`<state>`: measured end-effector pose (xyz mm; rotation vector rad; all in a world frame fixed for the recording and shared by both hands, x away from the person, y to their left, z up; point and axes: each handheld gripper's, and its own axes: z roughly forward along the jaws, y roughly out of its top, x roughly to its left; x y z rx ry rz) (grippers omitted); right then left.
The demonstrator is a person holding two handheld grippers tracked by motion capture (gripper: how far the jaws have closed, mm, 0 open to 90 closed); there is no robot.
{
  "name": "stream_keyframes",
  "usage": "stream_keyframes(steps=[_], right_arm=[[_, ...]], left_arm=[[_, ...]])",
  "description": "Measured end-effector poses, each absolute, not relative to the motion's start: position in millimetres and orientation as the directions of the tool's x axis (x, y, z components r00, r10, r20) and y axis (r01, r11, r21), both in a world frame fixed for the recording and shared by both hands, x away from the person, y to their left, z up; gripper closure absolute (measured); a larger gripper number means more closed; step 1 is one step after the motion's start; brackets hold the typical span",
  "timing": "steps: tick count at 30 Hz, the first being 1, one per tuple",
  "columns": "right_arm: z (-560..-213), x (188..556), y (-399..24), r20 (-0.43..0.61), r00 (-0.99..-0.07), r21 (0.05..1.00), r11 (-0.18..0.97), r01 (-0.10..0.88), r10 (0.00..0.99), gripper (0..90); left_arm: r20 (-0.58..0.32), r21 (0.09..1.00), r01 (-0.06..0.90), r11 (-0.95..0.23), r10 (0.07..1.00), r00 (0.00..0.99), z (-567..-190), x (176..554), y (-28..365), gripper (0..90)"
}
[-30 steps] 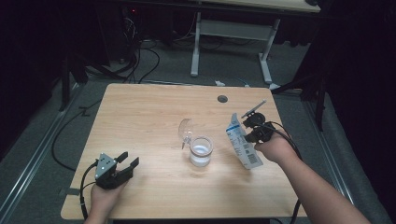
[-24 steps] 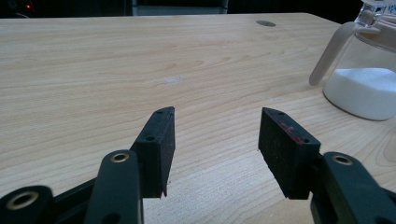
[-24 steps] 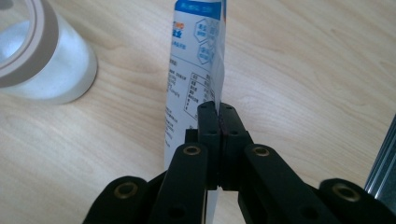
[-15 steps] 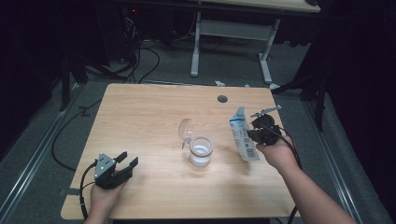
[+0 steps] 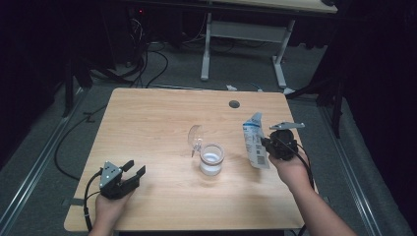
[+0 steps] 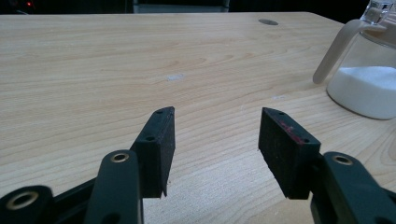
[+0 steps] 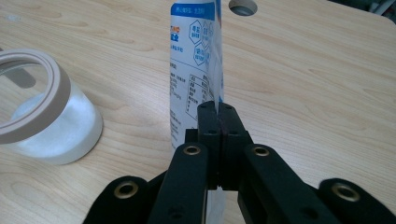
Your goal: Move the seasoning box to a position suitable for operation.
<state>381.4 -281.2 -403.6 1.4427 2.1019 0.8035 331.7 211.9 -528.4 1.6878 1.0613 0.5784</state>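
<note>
left gripper [image 5: 132,173] — black, grey plate | right gripper [image 7: 218,109] — black, brass-ringed screw holes

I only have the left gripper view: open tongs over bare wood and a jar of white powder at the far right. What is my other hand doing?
Observer: The right tongs are shut on the edge of a blue-and-white pouch, held upright.
Operator: Where is the pouch relative to the jar?
Observer: In the high view it stands right of the jar, apart from it.
Operator: Is the jar's lid on?
Observer: No, the clear lid is flipped open behind the rim.
</note>
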Motion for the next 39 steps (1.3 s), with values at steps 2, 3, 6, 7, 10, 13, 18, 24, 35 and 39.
stream_keyframes(steps=[2,3,6,7,10,13,18,24,35,39], right_arm=[[-407.0,378.4,-281.6,-0.036,-0.344,0.709,0.267,0.653,0.938,90.0],[-408.6,376.8,-281.7,-0.029,-0.341,0.717,0.257,0.647,0.940,90.0],[-412.3,372.5,-282.7,-0.018,-0.328,0.750,0.229,0.620,0.945,90.0],[-413.4,371.3,-283.3,-0.010,-0.323,0.762,0.217,0.611,0.946,90.0],[-416.7,367.7,-285.0,0.005,-0.316,0.786,0.192,0.588,0.949,90.0],[-421.2,365.2,-287.1,0.034,-0.320,0.797,0.168,0.580,0.947,90.0],[-428.4,360.1,-291.2,0.063,-0.316,0.824,0.130,0.552,0.947,90.0],[-436.1,352.2,-294.8,0.062,-0.315,0.859,0.110,0.501,0.947,90.0],[-449.1,341.2,-303.6,0.094,-0.315,0.907,0.050,0.419,0.944,90.0],[-451.5,337.2,-302.4,0.087,-0.322,0.924,0.045,0.380,0.943,90.0]], left_arm=[[-0.110,0.922,0.375,-0.098,0.861,0.497,-529.0,332.0,211.8,46.4],[-0.110,0.922,0.376,-0.099,0.861,0.496,-529.1,332.0,211.9,46.4],[-0.113,0.922,0.376,-0.095,0.862,0.494,-529.3,332.0,212.2,46.4],[-0.113,0.921,0.377,-0.095,0.862,0.494,-529.4,332.0,212.2,46.4],[-0.112,0.920,0.381,-0.097,0.863,0.492,-529.7,332.1,212.0,46.1],[-0.121,0.918,0.387,-0.089,0.865,0.487,-529.3,332.3,212.5,45.9],[-0.115,0.919,0.382,-0.099,0.860,0.497,-528.7,331.7,211.6,45.8],[-0.114,0.916,0.387,-0.102,0.860,0.497,-528.8,330.0,210.4,45.8],[-0.101,0.921,0.374,-0.106,0.863,0.495,-526.5,325.3,210.2,45.7],[-0.094,0.925,0.364,-0.109,0.863,0.497,-525.3,324.1,210.5,45.7]])
